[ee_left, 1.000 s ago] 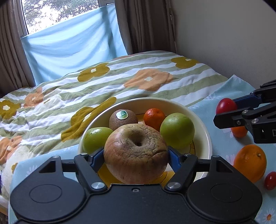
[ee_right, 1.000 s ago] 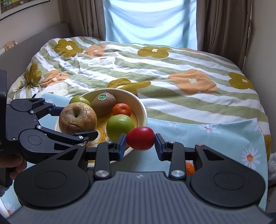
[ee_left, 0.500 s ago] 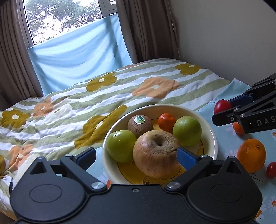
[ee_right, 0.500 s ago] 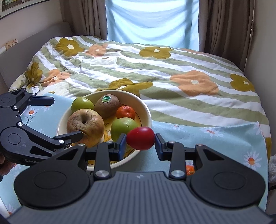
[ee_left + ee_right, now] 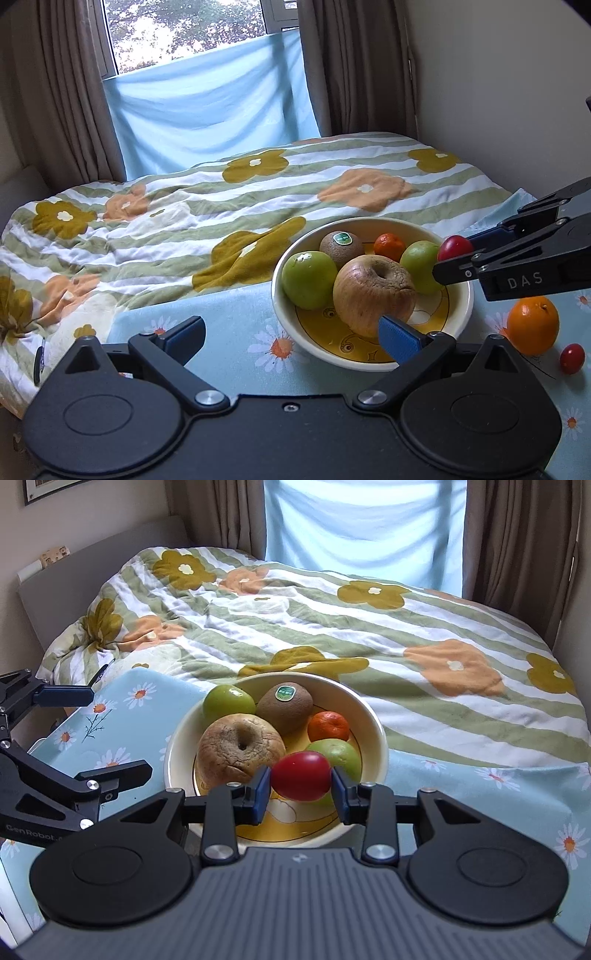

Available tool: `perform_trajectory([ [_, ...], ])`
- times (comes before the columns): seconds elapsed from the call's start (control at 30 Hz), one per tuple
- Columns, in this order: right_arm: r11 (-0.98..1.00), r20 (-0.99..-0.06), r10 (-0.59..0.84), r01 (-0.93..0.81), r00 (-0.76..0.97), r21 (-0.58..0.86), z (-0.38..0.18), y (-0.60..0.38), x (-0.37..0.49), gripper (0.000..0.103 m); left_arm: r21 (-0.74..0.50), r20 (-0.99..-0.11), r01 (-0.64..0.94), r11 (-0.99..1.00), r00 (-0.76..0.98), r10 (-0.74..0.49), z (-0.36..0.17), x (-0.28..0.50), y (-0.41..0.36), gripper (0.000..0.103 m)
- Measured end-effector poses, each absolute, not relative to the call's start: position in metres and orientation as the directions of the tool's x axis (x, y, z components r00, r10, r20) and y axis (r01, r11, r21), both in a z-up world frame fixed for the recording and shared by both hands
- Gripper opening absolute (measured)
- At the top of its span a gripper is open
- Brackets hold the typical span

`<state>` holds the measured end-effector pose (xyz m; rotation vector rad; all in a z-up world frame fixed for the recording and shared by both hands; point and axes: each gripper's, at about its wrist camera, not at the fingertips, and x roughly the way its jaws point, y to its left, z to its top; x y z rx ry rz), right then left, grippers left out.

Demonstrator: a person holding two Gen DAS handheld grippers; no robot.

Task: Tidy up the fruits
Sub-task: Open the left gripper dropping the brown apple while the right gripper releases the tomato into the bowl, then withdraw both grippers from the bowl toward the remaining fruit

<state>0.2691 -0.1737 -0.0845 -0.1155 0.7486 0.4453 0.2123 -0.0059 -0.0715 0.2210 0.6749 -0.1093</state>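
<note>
A cream bowl (image 5: 284, 314) (image 5: 375, 723) on a daisy-print cloth holds a wrinkled brown apple (image 5: 373, 291) (image 5: 240, 747), two green apples (image 5: 304, 278), a kiwi (image 5: 341, 243) (image 5: 284, 705) and a small mandarin (image 5: 389, 245) (image 5: 328, 725). My left gripper (image 5: 291, 338) is open and empty, pulled back to the bowl's near left. My right gripper (image 5: 301, 788) (image 5: 452, 264) is shut on a red tomato (image 5: 301, 775) (image 5: 454, 247) above the bowl's right side. An orange (image 5: 532, 325) and a small red tomato (image 5: 572, 358) lie on the cloth right of the bowl.
The blue daisy cloth (image 5: 229, 332) covers the near surface. Behind it lies a bed with a striped flower quilt (image 5: 221, 206), then curtains and a window (image 5: 192, 33). A wall stands at the right.
My left gripper opened, left the wrinkled apple in the bowl, and drew back to the left. My right gripper moved left with the tomato from beside the bowl to over it.
</note>
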Motion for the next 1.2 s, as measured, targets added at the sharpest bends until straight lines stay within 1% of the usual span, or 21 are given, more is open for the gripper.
perform_trajectory([
  [0.2,0.887,-0.702,0.363,-0.457,0.612,0.061,-0.097,-0.166,0.267,0.051,0.161,-0.632,0.153,0.975,0.775,-0.017,-0.071,0.201,-0.002,0.102],
  [0.27,0.885,-0.702,0.368,-0.462,0.610,0.062,-0.099,-0.165,0.265,0.053,0.161,-0.632,0.150,0.976,0.775,-0.015,-0.071,0.198,-0.001,0.102],
  [0.3,0.883,-0.698,0.370,-0.465,0.614,0.059,-0.099,-0.165,0.264,0.065,0.157,-0.632,0.146,0.977,0.775,-0.014,-0.071,0.196,0.001,0.102],
  [0.33,0.886,-0.691,0.365,-0.461,0.623,0.053,-0.098,-0.165,0.262,0.084,0.151,-0.631,0.142,0.978,0.775,-0.015,-0.070,0.196,0.001,0.102],
  [0.37,0.892,-0.683,0.355,-0.450,0.639,0.042,-0.097,-0.165,0.260,0.095,0.142,-0.632,0.140,0.980,0.775,-0.019,-0.069,0.195,0.002,0.102],
  [0.4,0.898,-0.669,0.344,-0.438,0.659,0.030,-0.095,-0.166,0.258,0.103,0.133,-0.632,0.138,0.981,0.775,-0.023,-0.068,0.194,0.003,0.102],
  [0.47,0.904,-0.645,0.337,-0.427,0.686,0.019,-0.091,-0.170,0.253,0.103,0.124,-0.629,0.133,0.983,0.777,-0.026,-0.066,0.191,0.004,0.102],
  [0.63,0.915,-0.642,0.329,-0.401,0.692,0.037,-0.080,-0.180,0.246,0.103,0.121,-0.621,0.132,0.984,0.783,-0.029,-0.058,0.183,0.003,0.102],
  [0.87,0.924,-0.623,0.304,-0.382,0.721,0.008,-0.055,-0.185,0.228,0.103,0.104,-0.610,0.133,0.986,0.791,-0.042,-0.040,0.167,0.002,0.102],
  [1.07,0.939,-0.589,0.292,-0.341,0.754,0.028,-0.025,-0.203,0.195,0.103,0.072,-0.599,0.126,0.989,0.798,-0.058,-0.020,0.149,0.002,0.102],
  [1.2,0.953,-0.577,0.258,-0.302,0.775,0.020,-0.013,-0.217,0.166,0.103,0.051,-0.582,0.129,0.990,0.810,-0.075,-0.009,0.136,0.000,0.102],
])
